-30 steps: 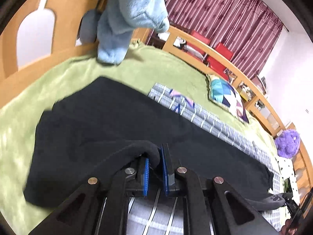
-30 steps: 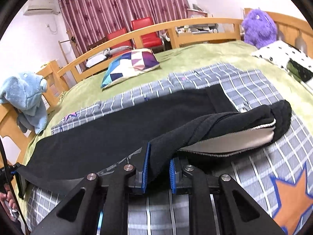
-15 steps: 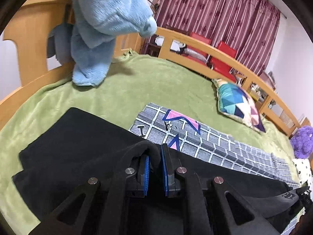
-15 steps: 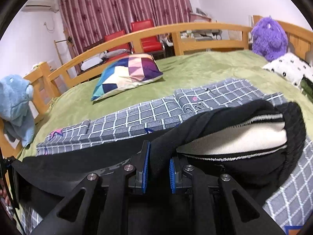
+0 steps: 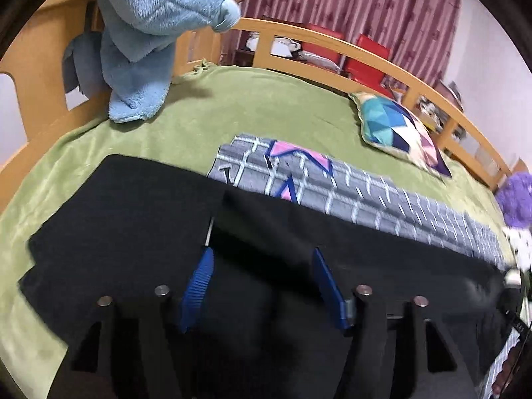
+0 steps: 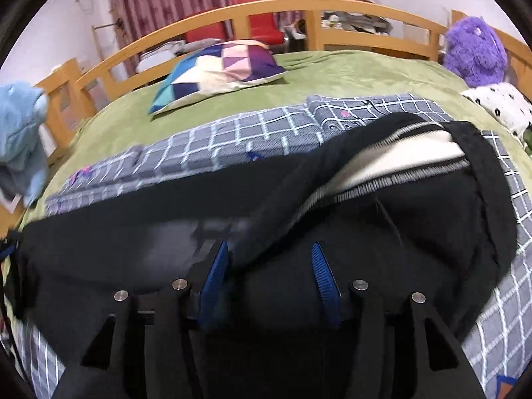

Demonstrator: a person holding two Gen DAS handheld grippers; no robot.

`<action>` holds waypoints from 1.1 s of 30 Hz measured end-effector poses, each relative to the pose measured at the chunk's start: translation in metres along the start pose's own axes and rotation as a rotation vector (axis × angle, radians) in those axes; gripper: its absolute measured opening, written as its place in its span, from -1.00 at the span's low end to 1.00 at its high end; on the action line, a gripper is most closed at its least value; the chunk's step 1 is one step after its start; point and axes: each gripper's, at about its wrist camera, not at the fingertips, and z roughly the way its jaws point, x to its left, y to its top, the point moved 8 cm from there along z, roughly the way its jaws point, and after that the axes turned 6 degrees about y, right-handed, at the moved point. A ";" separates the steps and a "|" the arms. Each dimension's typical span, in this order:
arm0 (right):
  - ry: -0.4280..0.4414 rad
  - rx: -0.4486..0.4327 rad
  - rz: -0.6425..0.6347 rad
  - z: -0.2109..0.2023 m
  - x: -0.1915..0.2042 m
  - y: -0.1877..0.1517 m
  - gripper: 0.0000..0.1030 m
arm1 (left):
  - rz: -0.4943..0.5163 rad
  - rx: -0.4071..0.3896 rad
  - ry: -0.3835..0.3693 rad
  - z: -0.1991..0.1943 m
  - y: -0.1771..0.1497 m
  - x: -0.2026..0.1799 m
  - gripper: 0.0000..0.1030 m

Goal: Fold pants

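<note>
Black pants [image 5: 133, 212] lie folded lengthwise on the bed, over a grey checked sheet [image 5: 359, 196] and the green blanket [image 5: 266, 106]. My left gripper [image 5: 261, 266] is open just above the leg end, its blue pads apart, holding nothing. In the right wrist view the pants [image 6: 133, 232] show their waistband with white lining [image 6: 399, 156] gaping open. My right gripper [image 6: 269, 262] is open over the waist end, the cloth lying loose between its pads.
A blue plush toy [image 5: 149, 33] hangs on the wooden bed frame [image 5: 382, 60] at the left. A patchwork pillow [image 6: 216, 69] lies at the far side. A purple plush [image 6: 475, 50] and a spotted white cushion [image 6: 498, 103] sit at the right.
Both grippers were shut on the pants' near edge and carried it across onto the far half. Now both have opened and let the cloth go, and it lies on the bed.
</note>
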 end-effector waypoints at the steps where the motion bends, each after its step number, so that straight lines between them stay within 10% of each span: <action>1: -0.004 0.005 -0.022 -0.010 0.003 -0.009 0.02 | 0.011 0.006 -0.007 -0.011 -0.010 0.001 0.39; 12: 0.017 0.025 0.013 -0.083 -0.004 -0.107 0.12 | -0.027 0.077 0.069 -0.061 -0.113 0.068 0.41; 25: 0.009 0.041 0.074 -0.096 0.004 -0.136 0.12 | 0.076 0.010 0.204 -0.011 -0.076 0.064 0.39; 26: 0.001 0.045 0.073 -0.095 0.005 -0.136 0.12 | 0.100 0.014 0.225 -0.005 -0.074 0.063 0.31; 28: -0.015 0.049 0.071 -0.093 0.004 -0.135 0.12 | 0.162 0.021 0.248 0.007 -0.068 0.059 -0.75; 33: -0.049 0.061 0.069 -0.090 -0.001 -0.136 0.12 | 0.151 -0.070 0.312 0.011 -0.012 0.076 -0.84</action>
